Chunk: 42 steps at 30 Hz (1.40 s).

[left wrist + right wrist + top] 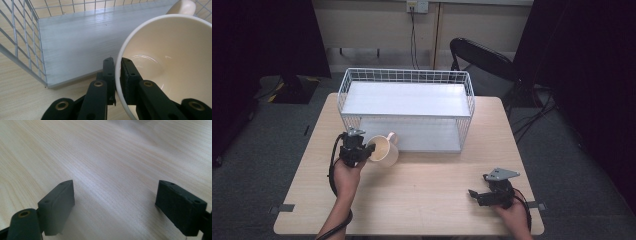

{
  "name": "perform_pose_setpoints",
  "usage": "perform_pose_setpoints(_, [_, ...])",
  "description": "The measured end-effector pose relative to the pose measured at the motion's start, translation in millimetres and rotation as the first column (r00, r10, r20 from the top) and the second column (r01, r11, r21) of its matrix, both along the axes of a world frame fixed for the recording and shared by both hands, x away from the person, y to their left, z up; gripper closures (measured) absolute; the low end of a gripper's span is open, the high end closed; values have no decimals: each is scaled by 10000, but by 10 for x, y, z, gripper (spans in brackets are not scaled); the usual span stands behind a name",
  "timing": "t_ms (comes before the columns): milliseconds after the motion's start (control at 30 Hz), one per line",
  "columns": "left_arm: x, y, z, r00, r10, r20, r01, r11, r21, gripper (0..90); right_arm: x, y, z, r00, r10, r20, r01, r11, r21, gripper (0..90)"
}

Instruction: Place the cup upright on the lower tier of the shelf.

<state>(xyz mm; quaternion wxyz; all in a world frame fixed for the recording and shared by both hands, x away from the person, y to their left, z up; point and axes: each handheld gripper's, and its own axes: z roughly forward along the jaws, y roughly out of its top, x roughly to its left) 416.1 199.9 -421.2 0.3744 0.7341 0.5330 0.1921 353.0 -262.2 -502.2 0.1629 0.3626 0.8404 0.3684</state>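
So we've got the cup [384,150] pinched by its rim in the left gripper [362,148], one jaw inside and one outside the wall, right at the front of the wire rack [406,76]. Looks like we're mid-carry, about to slide it onto the lower shelf [75,42]. Next we need to keep it tipped handle-first, clear the mesh side, and set it down flat before letting go. The cup is glossy cream, probably ceramic, though it's hard to be sure. The shelf is matte white board, and the table [427,200] is pale woodgrain. The right gripper [482,195] rests on the table, jaws wide apart, holding nothing.
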Motion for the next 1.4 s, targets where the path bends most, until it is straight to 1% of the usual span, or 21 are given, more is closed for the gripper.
perform_pose_setpoints(200, [19, -47, -26, 9991, 311, 274, -312, 9995, 9, 833, -1, -1, 0, 10000, 1, 5, -1, 10000, 0, 148])
perform_pose_setpoints(500, [44, -105, -60, 9975, 516, 480, -509, 9986, -153, 834, -3, -1, 0, 10000, 9, 5, -9, 10000, 0, 148])
perform_pose_setpoints(733, [69, -146, -68, 9953, 727, 642, -724, 9974, -60, 834, -5, -2, 0, 10000, 13, 2, -13, 10000, 0, 148])
perform_pose_setpoints(767, [75, -155, -68, 9938, 869, 693, -868, 9962, -44, 834, -5, -3, 0, 10000, 11, 0, -11, 10000, -9, 148])
perform_pose_setpoints(933, [93, -172, -72, 9925, 974, 743, -977, 9952, 4, 834, -6, -3, 0, 10000, 14, -1, -14, 10000, -9, 148])
perform_pose_setpoints(1067, [106, -197, -72, 9896, 1152, 864, -1162, 9932, 62, 834, -7, -4, 1, 10000, 27, -4, -27, 10000, -9, 148])
perform_pose_setpoints(1100, [116, -209, -75, 9882, 1231, 913, -1237, 9923, 18, 833, -7, -5, 1, 10000, 36, -2, -36, 10000, -10, 148])
perform_pose_setpoints(1167, [122, -215, -78, 9875, 1282, 917, -1289, 9917, 21, 834, -8, -5, 1, 10000, 35, -2, -35, 10000, -8, 148])
perform_pose_setpoints(1233, [138, -232, -88, 9862, 1334, 977, -1349, 9908, 92, 834, -8, -5, 1, 10000, 38, -2, -38, 10000, -7, 148])
perform_pose_setpoints(1400, [160, -260, -103, 9831, 1493, 1057, -1502, 9887, 5, 834, -8, -6, 0, 10000, 47, 9, -47, 10000, -7, 148])
